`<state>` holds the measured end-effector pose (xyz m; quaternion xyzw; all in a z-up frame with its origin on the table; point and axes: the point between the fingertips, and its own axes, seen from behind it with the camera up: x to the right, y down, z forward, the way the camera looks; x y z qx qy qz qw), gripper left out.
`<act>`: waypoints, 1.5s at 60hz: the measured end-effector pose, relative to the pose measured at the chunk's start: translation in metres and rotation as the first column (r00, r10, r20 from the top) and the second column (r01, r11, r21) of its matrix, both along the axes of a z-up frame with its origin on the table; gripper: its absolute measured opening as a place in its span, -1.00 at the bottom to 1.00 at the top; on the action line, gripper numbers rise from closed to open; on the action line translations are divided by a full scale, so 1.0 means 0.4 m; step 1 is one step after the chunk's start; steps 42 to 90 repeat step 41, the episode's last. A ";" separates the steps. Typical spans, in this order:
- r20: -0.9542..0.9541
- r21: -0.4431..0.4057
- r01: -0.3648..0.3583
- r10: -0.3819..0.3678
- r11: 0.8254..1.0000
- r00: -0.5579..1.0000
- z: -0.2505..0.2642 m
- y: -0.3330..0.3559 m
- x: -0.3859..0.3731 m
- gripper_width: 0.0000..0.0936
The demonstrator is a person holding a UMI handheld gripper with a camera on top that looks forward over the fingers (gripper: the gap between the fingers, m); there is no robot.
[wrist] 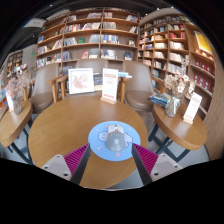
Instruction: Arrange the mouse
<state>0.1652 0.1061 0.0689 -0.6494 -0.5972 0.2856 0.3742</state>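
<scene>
A grey mouse rests on a round light-blue mouse mat on the near part of a round wooden table. My gripper is open and empty, just short of the mat. The left finger and the right finger stand wide apart, each with its magenta pad showing. The mouse lies just ahead of the fingers, about midway between their lines, with nothing touching it.
Two upright picture cards stand at the table's far edge. Brown chairs ring the table. A side table at the right holds books and small items. Bookshelves line the back wall.
</scene>
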 end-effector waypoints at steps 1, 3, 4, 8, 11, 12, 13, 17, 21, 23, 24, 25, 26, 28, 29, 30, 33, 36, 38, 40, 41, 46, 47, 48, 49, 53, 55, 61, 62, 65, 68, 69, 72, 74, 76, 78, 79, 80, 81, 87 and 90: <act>-0.003 -0.002 -0.003 0.003 1.000 1.000 0.012 -0.003 0.022 0.82; -0.013 -0.005 -0.005 0.005 1.000 1.000 0.035 -0.014 0.060 0.82; -0.018 -0.008 -0.006 0.006 1.000 1.000 0.045 -0.021 0.079 0.82; -0.033 -0.019 -0.011 0.011 1.000 0.999 0.078 -0.048 0.146 0.81; -0.042 -0.032 -0.013 0.011 0.999 0.999 0.099 -0.061 0.192 0.82; -0.045 -0.034 -0.013 0.011 0.999 0.999 0.106 -0.065 0.206 0.81; -0.049 -0.035 -0.015 0.013 0.999 0.999 0.113 -0.070 0.219 0.81; -0.060 -0.039 -0.028 0.026 0.999 0.998 0.133 -0.089 0.265 0.81; -0.070 -0.036 -0.043 0.040 0.998 0.997 0.149 -0.102 0.298 0.82; -0.079 -0.029 -0.050 0.048 0.998 0.996 0.157 -0.104 0.309 0.81; -0.082 -0.025 -0.051 0.049 0.998 0.995 0.160 -0.103 0.313 0.82; -0.082 -0.021 -0.051 0.049 0.999 0.995 0.161 -0.103 0.317 0.82; -0.082 -0.018 -0.051 0.049 0.999 0.995 0.162 -0.102 0.323 0.81; -0.085 -0.011 -0.051 0.050 0.999 0.995 0.167 -0.099 0.329 0.82; -0.088 -0.007 -0.051 0.050 0.999 0.995 0.169 -0.099 0.331 0.82; -0.091 -0.004 -0.050 0.050 0.999 0.995 0.171 -0.098 0.333 0.82; -0.091 0.006 -0.050 0.050 0.999 0.995 0.172 -0.095 0.339 0.82; -0.099 0.012 -0.054 0.055 0.998 0.994 0.179 -0.100 0.341 0.82; -0.105 0.006 -0.057 0.057 0.998 0.993 0.182 -0.104 0.341 0.82; -0.109 -0.001 -0.060 0.060 0.998 0.992 0.185 -0.110 0.342 0.82; -0.109 -0.005 -0.064 0.063 0.998 0.992 0.185 -0.113 0.343 0.82; -0.109 -0.005 -0.064 0.063 0.998 0.992 0.185 -0.113 0.343 0.82; -0.109 -0.005 -0.064 0.063 0.998 0.992 0.185 -0.113 0.343 0.82; -0.109 -0.005 -0.064 0.063 0.998 0.992 0.185 -0.113 0.343 0.82; -0.109 -0.005 -0.064 0.063 0.998 0.992 0.185 -0.113 0.343 0.82; -0.109 -0.005 -0.064 0.063 0.998 0.992 0.185 -0.113 0.343 0.82; -0.109 -0.005 -0.064 0.063 0.998 0.992 0.185 -0.113 0.343 0.82; -0.109 -0.005 -0.064 0.063 0.998 0.992 0.185 -0.113 0.343 0.82; -0.109 -0.005 -0.064 0.063 0.998 0.992 0.185 -0.113 0.343 0.82; -0.109 -0.005 -0.064 0.063 0.998 0.992 0.185 -0.113 0.343 0.82; -0.109 -0.005 -0.064 0.063 0.998 0.992 0.185 -0.113 0.343 0.82; -0.109 -0.005 -0.064 0.063 0.998 0.992 0.185 -0.113 0.343 0.82; -0.109 -0.005 -0.064 0.063 0.998 0.992 0.185 -0.113 0.343 0.82; -0.109 -0.005 -0.064 0.063 0.998 0.992 0.185 -0.113 0.343 0.82; -0.109 -0.005 -0.064 0.063 0.998 0.992 0.185 -0.113 0.343 0.82; -0.109 -0.005 -0.064 0.063 0.998 0.992 0.185 -0.113 0.343 0.82; -0.109 -0.005 -0.064 0.063 0.998 0.992 0.185 -0.113 0.343 0.82; -0.109 -0.005 -0.064 0.063 0.998 0.992 0.185 -0.113 0.343 0.82; -0.109 -0.005 -0.064 0.063 0.998 0.992 0.185 -0.113 0.343 0.82; -0.109 -0.005 -0.064 0.063 0.998 0.992 0.185 -0.113 0.343 0.82; -0.109 -0.005 -0.064 0.063 0.998 0.992 0.185 -0.113 0.343 0.82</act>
